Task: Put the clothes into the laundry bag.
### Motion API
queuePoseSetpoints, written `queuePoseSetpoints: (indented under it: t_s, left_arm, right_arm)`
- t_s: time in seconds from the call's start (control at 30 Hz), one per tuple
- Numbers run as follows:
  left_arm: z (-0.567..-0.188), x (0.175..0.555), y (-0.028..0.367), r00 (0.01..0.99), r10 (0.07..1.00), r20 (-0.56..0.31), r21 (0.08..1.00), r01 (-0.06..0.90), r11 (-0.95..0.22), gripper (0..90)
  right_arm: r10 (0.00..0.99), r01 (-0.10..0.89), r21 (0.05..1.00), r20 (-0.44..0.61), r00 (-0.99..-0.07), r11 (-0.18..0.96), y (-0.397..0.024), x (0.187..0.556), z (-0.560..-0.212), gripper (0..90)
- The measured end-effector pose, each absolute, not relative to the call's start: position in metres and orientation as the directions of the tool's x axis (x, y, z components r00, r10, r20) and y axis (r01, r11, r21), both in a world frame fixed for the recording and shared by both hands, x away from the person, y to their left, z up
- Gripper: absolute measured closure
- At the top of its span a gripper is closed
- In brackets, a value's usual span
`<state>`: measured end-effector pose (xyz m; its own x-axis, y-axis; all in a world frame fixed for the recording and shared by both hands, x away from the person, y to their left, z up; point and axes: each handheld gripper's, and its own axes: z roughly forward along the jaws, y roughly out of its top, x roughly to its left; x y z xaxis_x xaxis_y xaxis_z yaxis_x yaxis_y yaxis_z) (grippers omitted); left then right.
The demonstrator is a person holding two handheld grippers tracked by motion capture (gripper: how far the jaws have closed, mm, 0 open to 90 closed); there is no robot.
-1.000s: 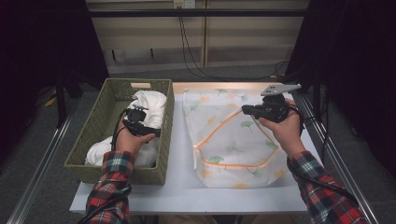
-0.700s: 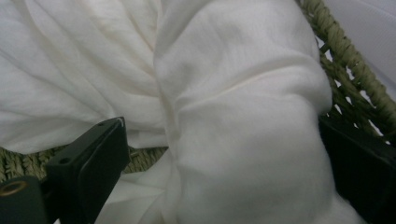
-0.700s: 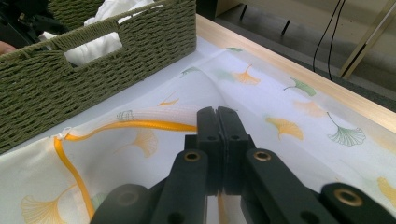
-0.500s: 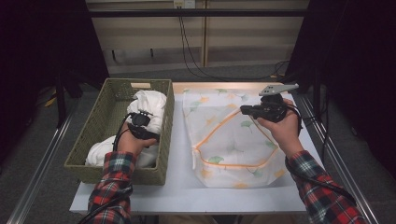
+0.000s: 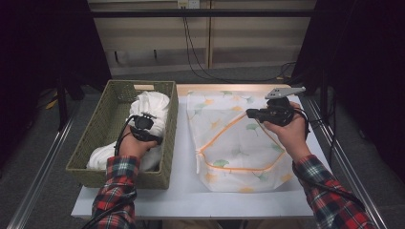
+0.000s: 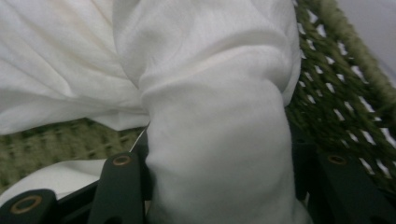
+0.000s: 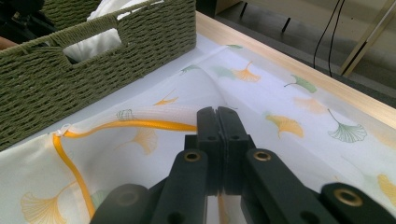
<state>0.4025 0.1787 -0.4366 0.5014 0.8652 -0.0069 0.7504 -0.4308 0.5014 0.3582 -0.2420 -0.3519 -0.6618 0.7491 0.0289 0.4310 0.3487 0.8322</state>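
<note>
A white cloth [image 5: 152, 102] lies bundled in a green woven basket [image 5: 112, 98] at the table's left. My left gripper [image 5: 144, 122] points down into it. Its jaws have just been closing, and a thick fold of the white cloth [image 6: 210, 93] bulges between them, squeezed from both sides. To the right lies a white mesh bag [image 5: 239, 155] printed with ginkgo leaves and edged in orange. My right gripper [image 5: 249, 113] hovers above the bag, shut on its orange-trimmed opening edge [image 7: 140, 125], with the jaws [image 7: 217, 114] pressed together and the rim lifted.
The basket wall [image 7: 93, 60] stands close to the bag's left side. The white table [image 5: 184, 191] has a wooden strip along its far edge [image 7: 280, 58]. Metal rails run along both sides, and cables hang behind the table.
The left gripper's jaws have drawn together onto the white cloth in the basket. The right gripper and the bag's lifted rim stay as they were.
</note>
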Motion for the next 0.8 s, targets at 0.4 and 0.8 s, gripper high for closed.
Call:
queuePoseSetpoints:
  t_s: [0.4,0.8]
  left_arm:
    - [-0.453,0.41,0.177,0.478,0.878,0.021,0.456,0.777,-0.435,7.5]
    - [-0.459,0.411,0.176,0.477,0.879,0.009,0.417,0.797,-0.437,10.4]
  right_arm:
    - [0.751,0.427,0.836,0.028,-0.659,0.343,-0.243,0.359,-0.349,89.3]
    - [0.745,0.43,0.835,0.036,-0.666,0.344,-0.24,0.362,-0.353,89.4]
